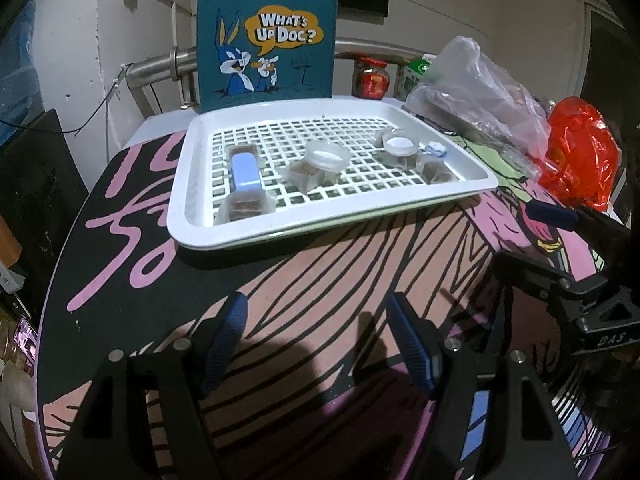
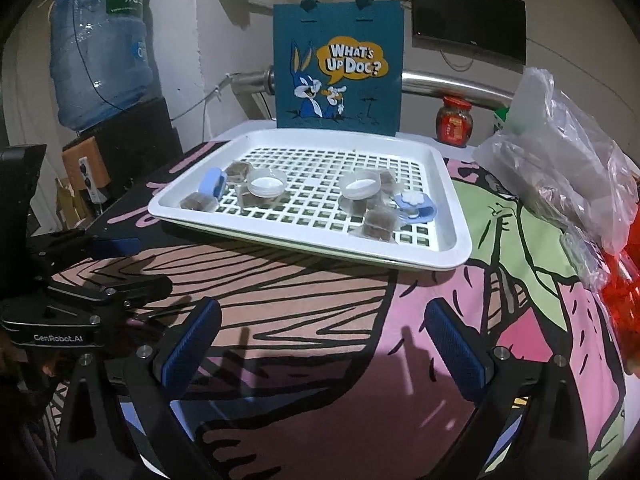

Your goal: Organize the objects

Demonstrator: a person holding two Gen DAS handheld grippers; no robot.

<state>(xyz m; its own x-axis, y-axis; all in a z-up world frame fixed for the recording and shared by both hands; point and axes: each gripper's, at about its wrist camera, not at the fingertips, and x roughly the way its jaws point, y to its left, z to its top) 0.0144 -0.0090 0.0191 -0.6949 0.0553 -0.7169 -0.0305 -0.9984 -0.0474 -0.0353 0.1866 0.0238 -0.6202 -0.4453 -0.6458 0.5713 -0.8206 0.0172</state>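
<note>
Tray [image 1: 188,184], white with a grid floor, sits on the cartoon-printed table cover [image 1: 320,280] ahead of both pairs of jaws, and everything to be sorted lies inside it.

From the left wrist view, the left gripper [image 1: 316,344] hangs low over the cover with its blue-padded jaws spread wide and nothing between them. Ahead and a little left of those jaws, a pale blue clip [image 1: 245,170] lies lengthwise in the tray's left part, with a wrapped brown packet [image 1: 245,208] just in front of it at the near rim. Straight ahead sits a clear round lid [image 1: 327,156] resting against another brown packet [image 1: 302,170]. Ahead and to the right are a second round lid [image 1: 398,145], one more packet [image 1: 436,172] and a small blue flower clip [image 1: 435,148] near the tray's right rim.

Behind the tray stands a teal tote bag [image 1: 268,32] printed "WHAT'S UP DOC?". Right of it are a red-labelled jar [image 1: 371,78], a clear plastic bag [image 1: 476,92] and a red plastic bag [image 1: 580,156].

From the right wrist view, the right gripper [image 2: 320,344] is likewise held above the cover, jaws wide apart and empty, with the tray ahead and slightly left. A water bottle [image 2: 100,52] stands far to the left of those jaws.
</note>
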